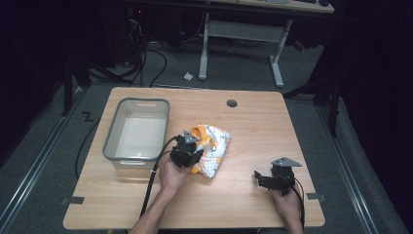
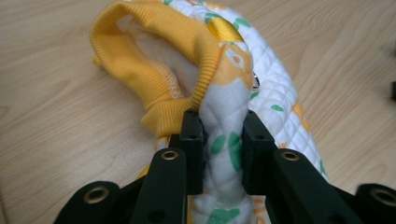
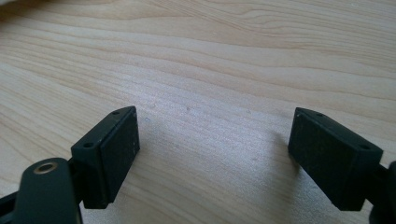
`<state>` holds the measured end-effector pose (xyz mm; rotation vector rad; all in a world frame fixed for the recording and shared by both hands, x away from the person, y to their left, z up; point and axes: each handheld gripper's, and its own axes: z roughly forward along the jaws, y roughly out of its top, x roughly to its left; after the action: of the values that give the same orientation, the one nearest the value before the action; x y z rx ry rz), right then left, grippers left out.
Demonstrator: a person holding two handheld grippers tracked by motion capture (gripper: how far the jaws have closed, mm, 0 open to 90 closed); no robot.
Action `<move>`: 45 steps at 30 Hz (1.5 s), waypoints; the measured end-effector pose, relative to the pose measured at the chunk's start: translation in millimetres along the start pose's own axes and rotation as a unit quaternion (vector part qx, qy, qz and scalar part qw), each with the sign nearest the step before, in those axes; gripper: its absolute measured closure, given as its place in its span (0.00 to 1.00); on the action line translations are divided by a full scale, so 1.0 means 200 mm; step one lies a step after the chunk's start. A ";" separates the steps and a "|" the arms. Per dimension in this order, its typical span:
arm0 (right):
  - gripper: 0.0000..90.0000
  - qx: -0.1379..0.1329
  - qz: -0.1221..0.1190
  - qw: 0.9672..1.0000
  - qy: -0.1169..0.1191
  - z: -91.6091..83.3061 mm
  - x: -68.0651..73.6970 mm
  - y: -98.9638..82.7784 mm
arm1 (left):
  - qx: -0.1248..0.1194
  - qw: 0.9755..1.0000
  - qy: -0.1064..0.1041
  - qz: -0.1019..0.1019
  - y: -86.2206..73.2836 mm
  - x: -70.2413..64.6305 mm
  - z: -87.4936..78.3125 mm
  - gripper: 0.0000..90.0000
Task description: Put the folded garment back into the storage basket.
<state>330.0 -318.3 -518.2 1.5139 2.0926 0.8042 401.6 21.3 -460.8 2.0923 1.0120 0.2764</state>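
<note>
The left gripper (image 2: 223, 140) is clamped on a pinched fold of a quilted white baby garment (image 1: 213, 146) printed with orange and green shapes, just below its yellow ribbed cuff (image 2: 154, 60). The garment lies bunched near the middle of the wooden table (image 1: 253, 126), just right of an empty grey plastic bin (image 1: 138, 131). The right gripper (image 3: 215, 154) hovers over bare wood near the table's front right, its jaws wide apart, holding nothing.

wooden table (image 1: 253, 126): grey bin (image 1: 137, 130) left, quilted garment (image 1: 213, 148) centre.
</note>
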 end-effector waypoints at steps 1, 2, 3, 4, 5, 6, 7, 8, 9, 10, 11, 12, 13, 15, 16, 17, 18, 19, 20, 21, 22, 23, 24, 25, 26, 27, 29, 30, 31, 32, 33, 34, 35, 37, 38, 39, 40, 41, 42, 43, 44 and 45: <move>0.18 0.000 0.000 1.000 0.000 0.00 0.00 0.00 | -0.005 1.000 0.001 0.001 0.01 0.00 -0.02 0.83; 0.18 0.000 0.000 1.000 0.000 0.00 0.00 0.00 | -0.012 1.000 0.001 0.002 0.01 0.00 -0.04 0.83; 0.18 0.000 0.000 1.000 0.000 0.00 0.00 0.00 | -0.018 1.000 -0.001 0.002 0.02 0.00 -0.06 0.83; 0.18 0.000 0.000 1.000 0.000 0.00 0.00 0.00 | -0.022 1.000 -0.002 0.003 0.03 0.00 -0.08 0.83; 0.18 0.000 0.000 1.000 0.000 0.00 0.00 0.00 | -0.028 1.000 -0.002 0.005 0.03 0.00 -0.10 0.83; 0.18 0.000 0.000 1.000 0.000 0.00 0.00 0.00 | -0.033 0.999 -0.003 0.006 0.04 0.00 -0.11 0.83; 0.18 0.000 0.000 1.000 0.000 0.00 0.00 0.00 | -0.039 0.999 -0.004 0.005 0.04 -0.01 -0.13 0.83; 0.18 0.000 0.000 1.000 0.000 0.00 0.00 0.00 | -0.043 0.999 -0.007 0.003 0.04 0.00 -0.14 0.83; 0.18 0.000 0.000 1.000 0.000 0.00 0.00 0.00 | -0.046 0.999 -0.009 0.003 0.04 0.00 -0.15 0.83; 0.18 0.000 0.000 1.000 0.000 0.00 0.00 0.00 | -0.048 0.999 -0.010 0.002 0.04 0.00 -0.16 0.83; 0.18 0.000 0.000 1.000 0.000 0.00 0.00 0.00 | -0.050 0.999 -0.010 0.002 0.04 0.00 -0.17 0.83; 0.18 0.000 0.000 1.000 0.000 0.00 0.00 0.00 | -0.052 0.999 -0.010 0.001 0.04 0.01 -0.18 0.83; 0.18 0.000 0.000 1.000 0.000 0.00 0.00 0.00 | -0.054 0.999 -0.009 0.001 0.04 0.01 -0.18 0.83; 0.18 0.000 0.000 1.000 0.000 0.00 0.00 0.00 | -0.057 0.998 -0.012 -0.002 0.04 0.01 -0.20 0.83; 0.18 0.000 0.000 1.000 0.000 0.00 0.00 0.00 | -0.059 0.998 -0.012 -0.003 0.04 0.01 -0.21 0.83; 0.18 0.000 0.000 1.000 0.000 0.00 0.00 0.00 | -0.060 0.998 -0.014 -0.004 0.04 0.02 -0.21 0.83; 0.18 0.000 0.000 1.000 0.000 0.00 0.00 0.00 | -0.062 0.998 -0.016 -0.006 0.04 0.02 -0.22 0.83; 0.18 0.000 0.000 1.000 0.000 0.00 0.00 0.00 | -0.063 0.998 -0.018 -0.007 0.03 0.02 -0.23 0.83; 0.18 0.000 0.000 1.000 0.000 0.00 0.00 0.00 | -0.065 0.998 -0.019 -0.009 0.03 0.03 -0.24 0.83; 0.18 0.000 0.000 1.000 0.000 0.00 0.00 0.00 | -0.066 0.998 -0.020 -0.012 0.02 0.03 -0.25 0.83; 0.18 0.000 0.000 1.000 0.000 0.00 0.00 0.00 | -0.068 0.997 -0.020 -0.015 0.01 0.03 -0.26 0.83; 0.18 0.000 0.000 1.000 0.000 0.00 0.00 0.00 | -0.070 0.997 -0.019 -0.016 0.01 0.04 -0.27 0.83; 0.18 0.000 0.000 1.000 0.000 0.00 0.00 0.00 | -0.072 0.997 -0.018 -0.017 0.00 0.04 -0.28 0.83; 0.18 0.000 0.000 1.000 0.000 0.00 0.00 0.00 | -0.074 0.997 -0.017 -0.018 0.00 0.04 -0.29 0.83; 0.18 0.000 0.000 1.000 0.000 0.00 0.00 0.00 | -0.076 0.997 -0.016 -0.019 -0.01 0.05 -0.31 0.83; 0.18 0.000 0.000 1.000 0.000 0.00 0.00 0.00 | -0.078 0.997 -0.014 -0.021 -0.01 0.05 -0.32 0.83; 0.18 0.000 0.000 1.000 0.000 0.00 0.00 0.00 | -0.081 0.996 -0.010 -0.022 -0.02 0.07 -0.35 0.83; 0.18 0.000 0.000 1.000 0.000 0.00 0.00 0.00 | -0.085 0.996 -0.008 -0.025 -0.03 0.08 -0.37 0.83; 0.18 0.000 0.000 1.000 0.000 0.00 0.00 0.00 | -0.087 0.996 -0.007 -0.027 -0.03 0.08 -0.38 0.83; 0.18 0.000 0.000 1.000 0.000 0.00 0.00 0.00 | -0.089 0.996 -0.005 -0.029 -0.03 0.09 -0.40 0.83; 0.18 0.000 0.000 1.000 0.000 0.00 0.00 0.00 | -0.090 0.995 -0.003 -0.030 -0.04 0.10 -0.41 0.83; 0.18 0.000 0.000 1.000 0.000 0.00 0.00 0.00 | -0.093 0.995 -0.001 -0.032 -0.04 0.11 -0.42 0.83; 0.18 0.000 0.000 1.000 0.000 0.00 0.00 0.00 | -0.093 0.995 0.001 -0.033 -0.04 0.12 -0.44 0.83; 0.18 0.000 0.000 1.000 0.000 0.00 0.00 0.00 | -0.096 0.995 0.003 -0.036 -0.05 0.14 -0.46 0.83; 0.18 0.000 0.000 1.000 0.000 0.00 0.00 0.00 | -0.098 0.994 0.002 -0.039 -0.05 0.15 -0.47 0.83; 0.18 0.000 0.000 1.000 0.000 0.00 0.00 0.00 | -0.100 0.994 0.001 -0.041 -0.06 0.15 -0.48 0.83; 0.18 0.000 0.000 1.000 0.000 0.00 0.00 0.00 | -0.101 0.994 0.001 -0.042 -0.06 0.16 -0.49 0.83; 0.18 0.000 0.000 1.000 0.000 0.00 0.00 0.00 | -0.104 0.994 0.003 -0.045 -0.06 0.17 -0.50 0.83; 0.18 0.000 0.000 1.000 0.000 0.00 0.00 0.00 | -0.106 0.993 0.004 -0.045 -0.06 0.17 -0.50 0.83; 0.18 0.000 0.000 1.000 0.000 0.00 0.00 0.00 | -0.108 0.993 0.004 -0.047 -0.06 0.18 -0.51 0.83; 0.18 0.000 0.000 1.000 0.000 0.00 0.00 0.00 | -0.110 0.993 0.004 -0.048 -0.06 0.18 -0.52 0.83; 0.18 0.000 0.000 1.000 0.000 0.00 0.00 0.00 | -0.111 0.993 0.004 -0.048 -0.06 0.18 -0.52 0.83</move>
<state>330.0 -318.2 -518.2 1.5140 2.0926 0.8046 367.6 111.1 -403.7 1.8387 1.0330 0.3328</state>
